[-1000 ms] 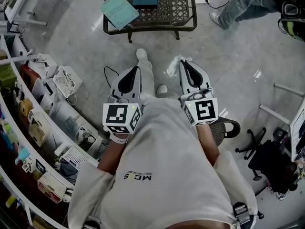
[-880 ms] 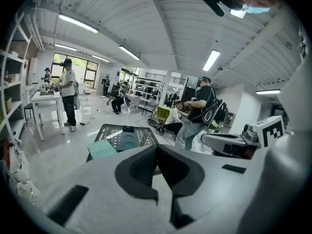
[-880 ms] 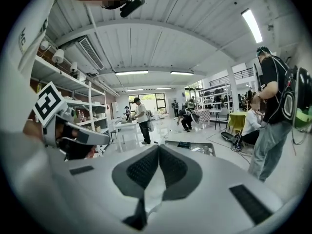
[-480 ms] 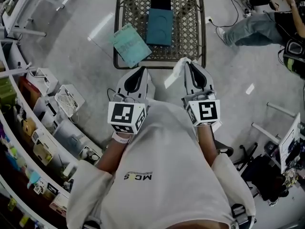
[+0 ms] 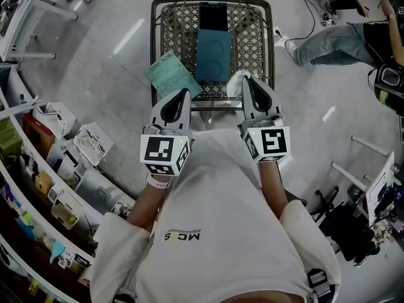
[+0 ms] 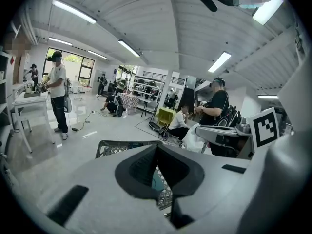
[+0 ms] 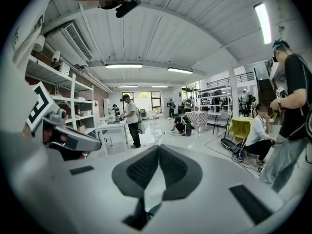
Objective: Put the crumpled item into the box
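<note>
Starting left of the mesh table [image 5: 178, 24], shelves [image 5: 44, 169] hold small goods whose labels are too small to read. A green printed sheet [image 5: 170, 74] overhangs the table's left near corner, and its print is illegible. The left gripper [image 5: 183, 93] hovers at the table's near edge, jaws pressed together with nothing between them. Below the table in the head view, the person's white shirt [image 5: 214, 219] carries print reading "MC S", with one letter unclear. On the table's middle lies the teal box [image 5: 211, 55], unlabelled, with a dark flat item [image 5: 213, 16] behind it. Just right of the box's near corner, the white crumpled item [image 5: 234, 84] sticks out from the tip of the right gripper [image 5: 246, 79], whose jaws are closed on it. In the right gripper view, the pale strip below the pads seems to be that item, mostly hidden. Right of the table, a person's legs [image 5: 328, 36] are cut off by the frame.
</note>
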Tool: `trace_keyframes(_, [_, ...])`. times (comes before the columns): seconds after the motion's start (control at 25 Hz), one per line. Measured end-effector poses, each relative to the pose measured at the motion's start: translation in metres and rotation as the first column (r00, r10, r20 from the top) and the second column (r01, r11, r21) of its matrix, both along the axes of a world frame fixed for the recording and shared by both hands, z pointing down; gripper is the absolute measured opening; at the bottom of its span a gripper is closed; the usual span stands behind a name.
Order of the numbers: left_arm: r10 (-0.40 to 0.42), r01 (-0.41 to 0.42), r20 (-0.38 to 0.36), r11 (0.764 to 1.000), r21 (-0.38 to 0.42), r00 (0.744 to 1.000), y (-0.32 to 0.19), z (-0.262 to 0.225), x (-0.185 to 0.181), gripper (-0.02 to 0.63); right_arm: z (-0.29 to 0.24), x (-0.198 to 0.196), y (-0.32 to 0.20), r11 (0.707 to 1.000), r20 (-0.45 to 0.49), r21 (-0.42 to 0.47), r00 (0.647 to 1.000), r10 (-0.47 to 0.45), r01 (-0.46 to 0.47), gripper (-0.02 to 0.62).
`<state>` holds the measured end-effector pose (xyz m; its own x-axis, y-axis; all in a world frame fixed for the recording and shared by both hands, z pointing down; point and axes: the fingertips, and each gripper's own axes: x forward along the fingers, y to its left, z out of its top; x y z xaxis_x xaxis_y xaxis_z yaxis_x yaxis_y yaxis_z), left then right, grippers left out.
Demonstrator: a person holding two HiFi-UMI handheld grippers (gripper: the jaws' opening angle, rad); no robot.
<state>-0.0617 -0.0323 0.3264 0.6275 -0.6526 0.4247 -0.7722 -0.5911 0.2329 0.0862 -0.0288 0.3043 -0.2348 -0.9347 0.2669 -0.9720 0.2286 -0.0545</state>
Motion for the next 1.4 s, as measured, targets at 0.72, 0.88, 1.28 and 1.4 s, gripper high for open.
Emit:
trace_keyframes(0.72, [-0.099, 0.100, 0.037, 0.994, -0.049, 0.994, -0.046, 0.034, 0.022, 0.023, 0.057, 0.023, -0.077, 0.989, -0.050, -0.059, 0.989, -0.137, 0.134, 0.020])
trace_keyframes(0.88, [-0.106, 0.108, 0.043, 0.992, -0.063, 0.993, -0.057, 0.044, 0.032, 0.023, 0.075, 0.026, -0.105, 0.984, -0.063, -0.065, 0.983, -0.171, 0.167, 0.020])
trace_keyframes(1.28, [-0.136, 0.140, 0.056, 0.988, -0.070, 0.989, -0.090, 0.069, 0.044, 0.023, 0.121, 0.031, -0.182, 0.973, -0.095, -0.064, 0.969, -0.228, 0.222, 0.020])
trace_keyframes(1.4, [-0.149, 0.154, 0.062, 0.985, -0.080, 0.987, -0.098, 0.080, 0.047, 0.025, 0.135, 0.031, -0.200, 0.969, -0.097, -0.065, 0.965, -0.244, 0.239, 0.020])
